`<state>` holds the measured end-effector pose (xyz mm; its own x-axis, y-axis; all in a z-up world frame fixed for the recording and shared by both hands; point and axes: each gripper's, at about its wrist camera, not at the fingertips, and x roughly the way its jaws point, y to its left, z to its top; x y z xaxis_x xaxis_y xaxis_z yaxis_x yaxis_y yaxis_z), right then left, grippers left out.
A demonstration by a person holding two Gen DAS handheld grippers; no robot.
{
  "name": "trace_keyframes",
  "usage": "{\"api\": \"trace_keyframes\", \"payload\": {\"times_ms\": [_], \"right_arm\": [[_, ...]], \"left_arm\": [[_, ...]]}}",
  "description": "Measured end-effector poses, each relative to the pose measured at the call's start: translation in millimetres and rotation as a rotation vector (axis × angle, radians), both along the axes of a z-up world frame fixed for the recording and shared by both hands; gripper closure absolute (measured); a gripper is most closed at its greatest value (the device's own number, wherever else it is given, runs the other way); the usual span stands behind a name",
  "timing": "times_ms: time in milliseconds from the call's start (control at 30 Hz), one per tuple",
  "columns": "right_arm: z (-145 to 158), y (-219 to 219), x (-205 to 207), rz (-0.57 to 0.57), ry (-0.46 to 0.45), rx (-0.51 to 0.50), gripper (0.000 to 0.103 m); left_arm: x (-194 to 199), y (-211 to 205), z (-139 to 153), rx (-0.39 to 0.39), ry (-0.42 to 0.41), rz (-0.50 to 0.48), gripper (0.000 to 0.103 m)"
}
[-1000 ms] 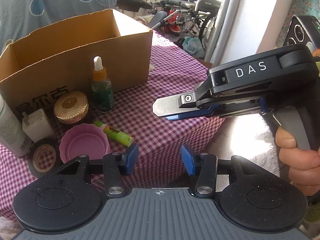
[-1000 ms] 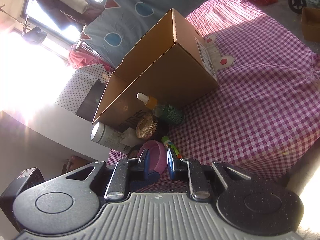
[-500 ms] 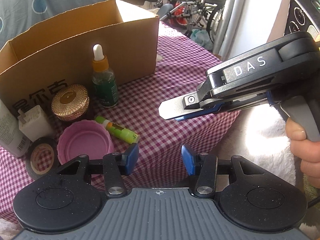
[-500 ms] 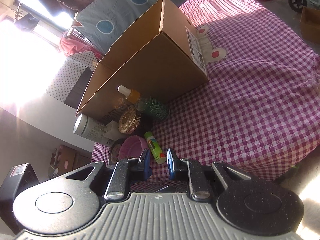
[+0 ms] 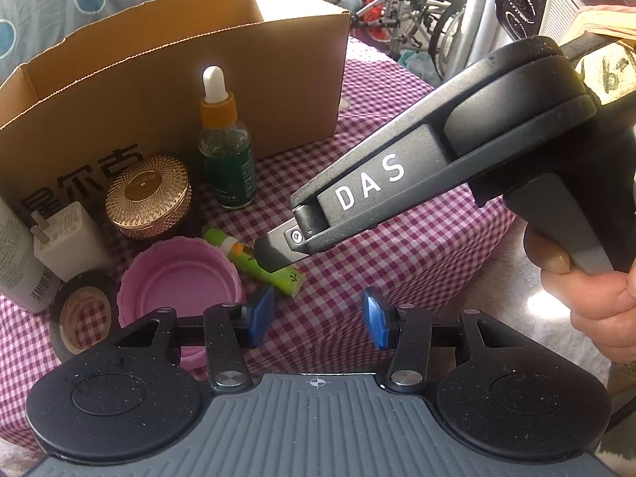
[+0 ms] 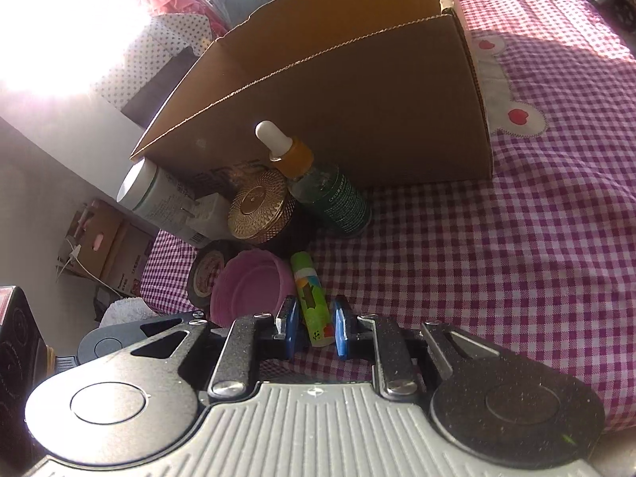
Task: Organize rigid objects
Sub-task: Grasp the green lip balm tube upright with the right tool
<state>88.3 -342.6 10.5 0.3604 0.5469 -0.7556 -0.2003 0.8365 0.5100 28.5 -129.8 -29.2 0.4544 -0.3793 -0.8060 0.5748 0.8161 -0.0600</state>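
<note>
Straddling: right gripper [image 6: 313, 328] has its blue pads either side of the tube [image 6: 312, 302], narrow gap, not clearly pressing; grip can't be told.
Box [image 5: 167, 91]: open brown carton, black print on front, sits on checked cloth [image 5: 397, 254] behind the items.
Left gripper [image 5: 318, 320]: jaws apart, nothing between, low over the cloth near the tube.
Bottle [image 5: 226, 147]: green dropper, orange collar, white bulb, upright by the box.
Lid [image 5: 179, 282]: pink, upturned, just beside the tube.
Jar [image 5: 149, 196]: gold ribbed top.
Tube: lime green stick, white band, small print, lying flat on the cloth.
</note>
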Motion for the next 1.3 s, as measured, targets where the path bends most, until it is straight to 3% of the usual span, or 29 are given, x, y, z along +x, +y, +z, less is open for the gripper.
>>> {"api": "trace_keyframes", "payload": {"times_ms": [233,633,933,1167,1300], "right_arm": [[-7.9,12.7,17.1,0.058,0.019,-0.013,0.083],[-26.1,-30.0,0.5,-0.103,0.126,0.165,0.083],[-39.9,-46.2,-22.9,-0.207,0.198,0.279,0.084],[-44.8,-60.1,-43.7,-0.271,0.222,0.337,0.084],[-49.0,-64.6,-53.3,-0.308,0.245,0.366,0.084]], "left_arm": [[-1.7,-5.4,2.4,-0.001,-0.016,-0.004,0.051],[-9.9,-14.8,5.7,-0.019,-0.007,-0.061,0.051],[-13.1,-10.3,9.7,-0.006,0.018,-0.053,0.078],[-17.7,-5.0,9.2,-0.003,0.037,-0.063,0.083],[-16.6,-0.7,6.0,-0.025,0.09,-0.056,0.084]]}}
